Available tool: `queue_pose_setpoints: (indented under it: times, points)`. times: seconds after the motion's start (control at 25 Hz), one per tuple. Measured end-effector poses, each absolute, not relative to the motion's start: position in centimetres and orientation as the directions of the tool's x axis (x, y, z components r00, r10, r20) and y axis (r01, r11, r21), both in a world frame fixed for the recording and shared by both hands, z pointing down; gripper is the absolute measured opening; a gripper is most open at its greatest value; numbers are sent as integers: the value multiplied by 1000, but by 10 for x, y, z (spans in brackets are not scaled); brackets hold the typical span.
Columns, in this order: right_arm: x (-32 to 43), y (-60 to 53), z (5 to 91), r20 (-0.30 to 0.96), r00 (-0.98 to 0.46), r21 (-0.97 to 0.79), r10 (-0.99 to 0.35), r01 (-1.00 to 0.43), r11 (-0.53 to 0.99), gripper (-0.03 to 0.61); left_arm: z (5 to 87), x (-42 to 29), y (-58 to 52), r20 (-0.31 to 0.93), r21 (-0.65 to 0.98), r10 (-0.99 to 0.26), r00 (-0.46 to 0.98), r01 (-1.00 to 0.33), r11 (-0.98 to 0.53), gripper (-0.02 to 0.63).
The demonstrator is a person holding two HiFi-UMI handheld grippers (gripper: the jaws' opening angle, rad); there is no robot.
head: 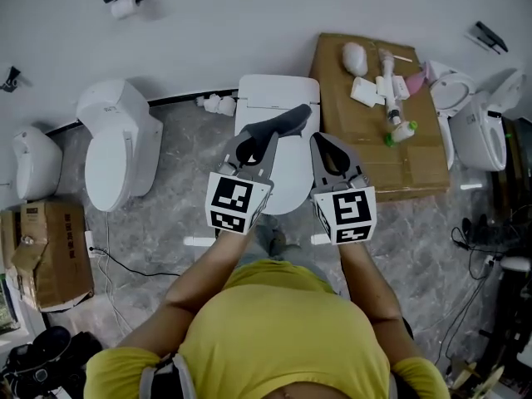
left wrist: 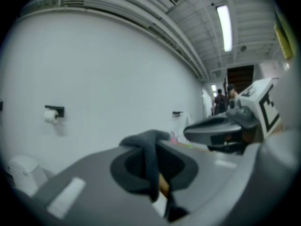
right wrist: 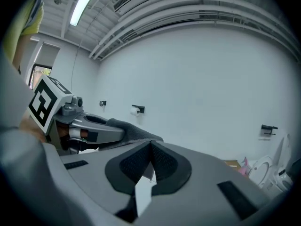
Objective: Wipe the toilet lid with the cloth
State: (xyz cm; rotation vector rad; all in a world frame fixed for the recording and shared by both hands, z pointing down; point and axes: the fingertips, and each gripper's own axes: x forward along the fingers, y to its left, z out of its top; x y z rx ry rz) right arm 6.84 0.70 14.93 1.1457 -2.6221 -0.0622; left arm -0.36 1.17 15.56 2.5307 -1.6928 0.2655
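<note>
In the head view a white toilet with its lid (head: 293, 173) down stands against the wall, straight ahead of the person. Both grippers hover above it, side by side. My left gripper (head: 266, 135) is shut on a dark grey cloth (head: 287, 121), which sticks out past the jaws toward the tank (head: 277, 94). In the left gripper view the cloth (left wrist: 149, 147) drapes over the pinched jaws. My right gripper (head: 321, 141) is shut with nothing in it; in its own view the pads (right wrist: 162, 161) meet, and the left gripper (right wrist: 89, 132) with the cloth (right wrist: 134, 132) shows beside it.
Two more white toilets (head: 116, 152) (head: 35, 163) stand to the left, another (head: 478, 127) at the far right. A flattened cardboard sheet (head: 416, 169) with small items lies right of the toilet. A cardboard box (head: 50, 252) and cables sit lower left.
</note>
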Motion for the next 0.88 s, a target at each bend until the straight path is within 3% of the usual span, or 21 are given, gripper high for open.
queue_pose_setpoints:
  times: [0.88]
  points:
    - [70, 76, 141, 212, -701, 177, -681, -658, 732, 17, 136, 18, 87, 162, -59, -921, 355, -928, -368, 17]
